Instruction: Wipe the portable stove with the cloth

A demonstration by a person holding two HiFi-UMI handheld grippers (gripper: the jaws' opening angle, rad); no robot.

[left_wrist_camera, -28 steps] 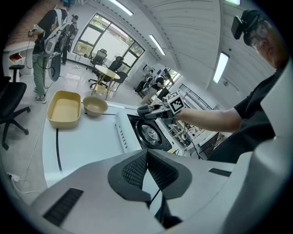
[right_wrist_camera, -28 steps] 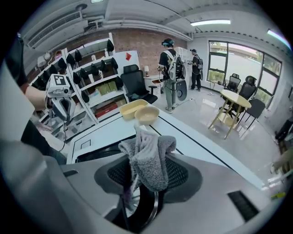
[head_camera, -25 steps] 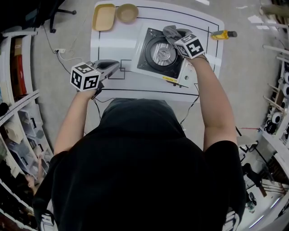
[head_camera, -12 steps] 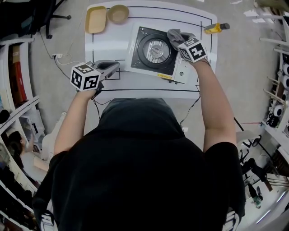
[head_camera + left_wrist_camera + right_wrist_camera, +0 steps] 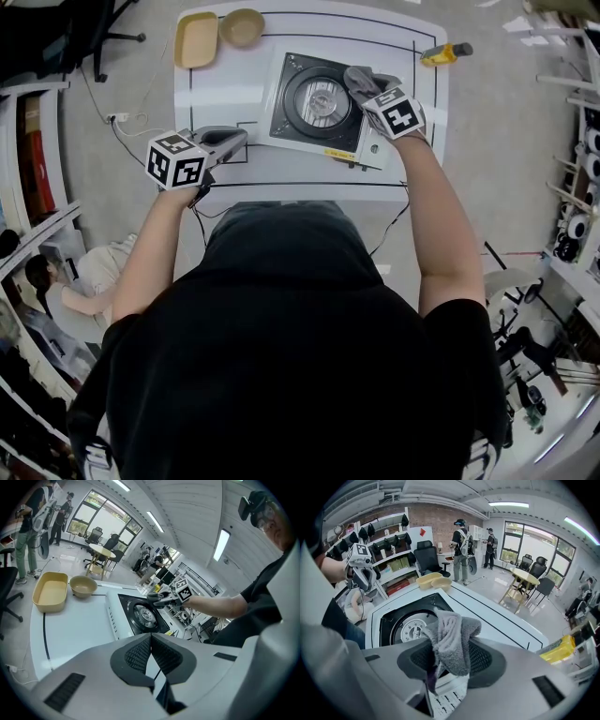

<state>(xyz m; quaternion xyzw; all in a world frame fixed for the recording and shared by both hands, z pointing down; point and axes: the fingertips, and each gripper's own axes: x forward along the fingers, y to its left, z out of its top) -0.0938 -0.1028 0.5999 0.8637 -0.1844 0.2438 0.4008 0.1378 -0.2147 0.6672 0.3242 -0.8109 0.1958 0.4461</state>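
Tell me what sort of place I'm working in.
Likely a lab or workshop, not a kitchen: the portable stove sits on a line-marked white table, with storage shelves and office chairs around.

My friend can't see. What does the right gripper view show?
The right gripper pinches a gray cloth between its jaws, over a black-topped stove on a white table. A tan tray and bowl sit at the table's far end.
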